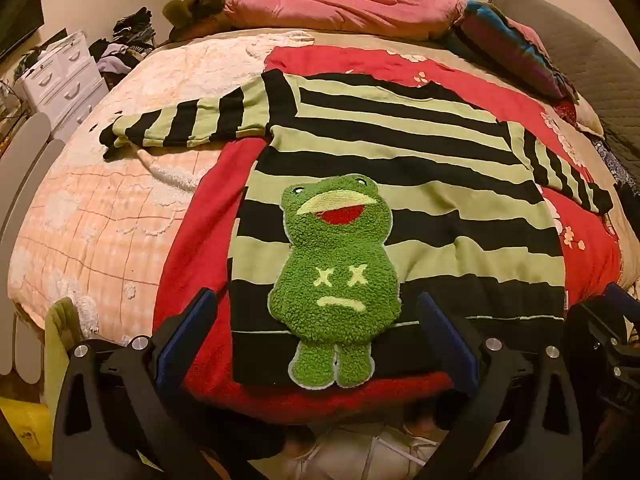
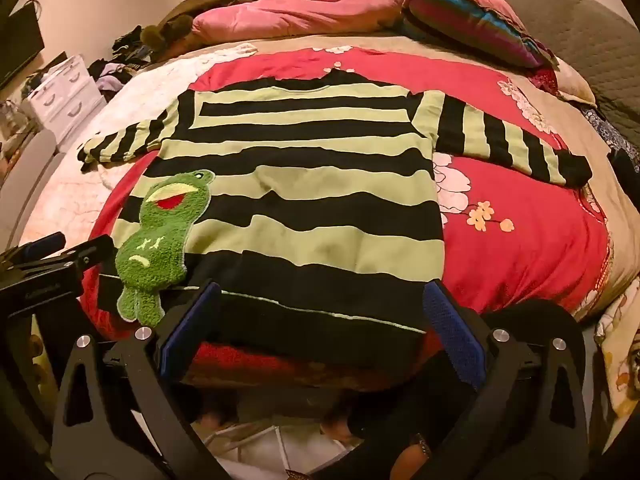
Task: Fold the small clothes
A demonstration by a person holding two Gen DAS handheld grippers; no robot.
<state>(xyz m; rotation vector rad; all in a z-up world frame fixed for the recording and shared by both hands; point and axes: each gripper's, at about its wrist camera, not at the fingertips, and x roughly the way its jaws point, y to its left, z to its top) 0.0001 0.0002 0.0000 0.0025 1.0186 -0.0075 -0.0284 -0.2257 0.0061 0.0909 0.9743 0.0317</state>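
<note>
Two tongs: left tongs [image 1: 316,344] and right tongs [image 2: 320,328] spread wide, nothing gripped;
sweater [image 2: 304,184]: laid flat on red blanket [image 2: 520,248];
frog patch [image 1: 336,280]: at 12 o'clock of left tongs

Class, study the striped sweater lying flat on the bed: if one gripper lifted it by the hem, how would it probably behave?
The striped sweater lies limp with wavy stripes, so it would likely drape and sag, not hold shape. Its sleeves are spread out and would probably dangle. The fluffy frog patch looks thicker, so that corner may hang heavier.

Warm dim indoor light; strong fisheye bending, dark vignetted corners.
</note>
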